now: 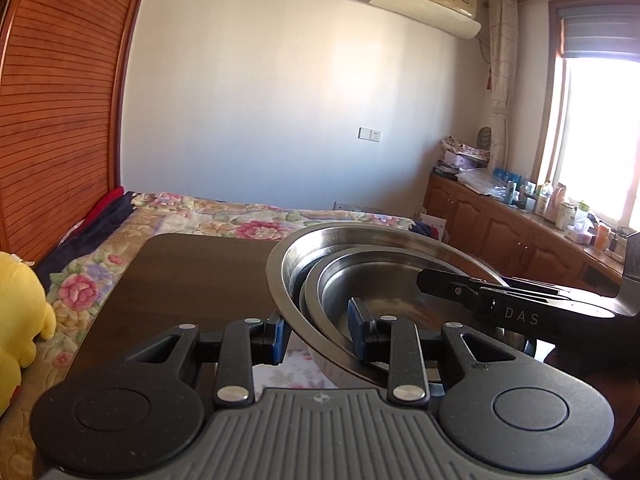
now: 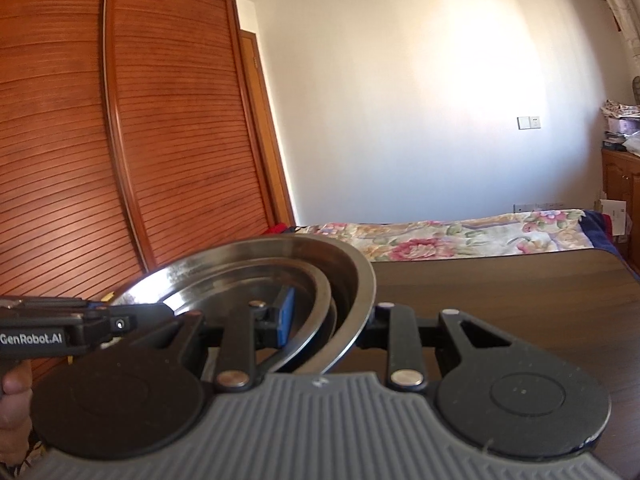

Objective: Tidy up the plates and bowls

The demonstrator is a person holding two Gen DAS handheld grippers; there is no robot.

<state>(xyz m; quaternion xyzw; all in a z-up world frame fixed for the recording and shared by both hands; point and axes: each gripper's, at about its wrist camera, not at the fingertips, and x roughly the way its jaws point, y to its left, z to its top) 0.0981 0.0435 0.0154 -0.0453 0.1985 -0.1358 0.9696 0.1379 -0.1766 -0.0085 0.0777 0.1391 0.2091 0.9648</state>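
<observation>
left tool [image 1: 318,336] clamped on near rim of nested round stainless-steel bowls [image 1: 376,276] | right tool [image 2: 328,322] clamped on opposite rim | I hold the stack tilted above dark wooden tabletop [image 1: 192,276] | two-sided grip likely stops inner bowls sliding

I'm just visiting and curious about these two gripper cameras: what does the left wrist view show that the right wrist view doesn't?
Only the left wrist view shows the yellow plush toy, the bright window and the cluttered wooden counter.

Only the right wrist view shows the wardrobe's full slatted doors and a hand.

Both show the nested steel bowls, held at opposite rims by the left gripper and right gripper, the dark table and the floral bed.
</observation>
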